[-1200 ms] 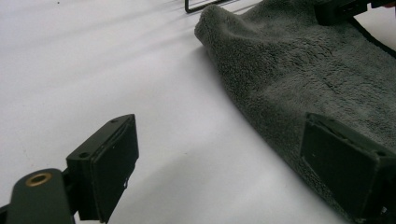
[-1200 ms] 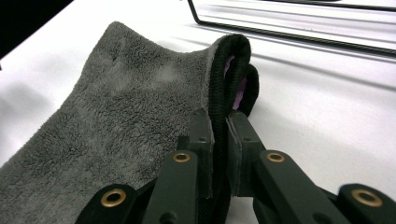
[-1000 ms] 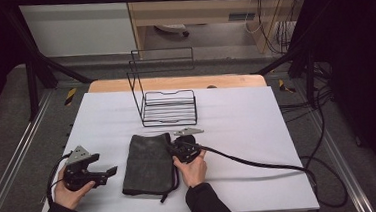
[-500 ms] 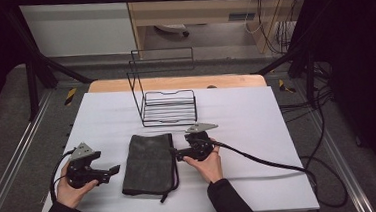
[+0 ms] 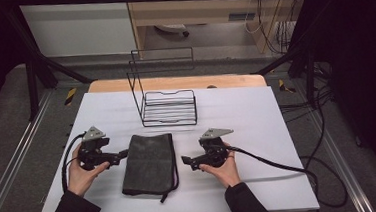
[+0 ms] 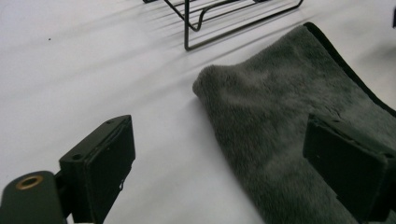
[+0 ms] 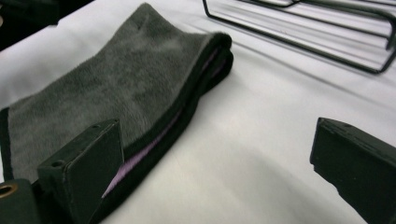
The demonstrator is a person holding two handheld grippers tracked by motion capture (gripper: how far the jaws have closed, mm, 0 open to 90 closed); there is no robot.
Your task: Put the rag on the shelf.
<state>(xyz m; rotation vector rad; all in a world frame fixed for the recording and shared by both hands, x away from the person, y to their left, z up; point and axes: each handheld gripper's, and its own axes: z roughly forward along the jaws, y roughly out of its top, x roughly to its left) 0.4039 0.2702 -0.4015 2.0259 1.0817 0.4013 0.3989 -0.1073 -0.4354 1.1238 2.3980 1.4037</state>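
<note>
Black jaws on the right gripper [image 5: 186, 161] are spread wide with nothing caught between them; they have just been opening, and the folded grey towel [image 5: 149, 163] is left lying a little off to their side. In the right gripper view the towel [image 7: 107, 88] is seen just past one pad, folded double, with a purple lining peeking out along the edge. The left gripper [image 5: 123, 153] is held at the towel's opposite side, its jaws parted too, and in the left gripper view one pad is hung over the fuzzy cloth [image 6: 289, 121] while the other is over bare tabletop; whether that pad is actually resting on the towel can't quite be made out, probably not. Each gripper is carried in a hand, dark sleeves coming in from the near edge. The towel is laid flat on the white table [image 5: 257, 116], between the two grippers, a thin cord trailing from its near corner. Further back, a black wire rack [image 5: 168, 107] is stood on the table, well apart from the towel.
</note>
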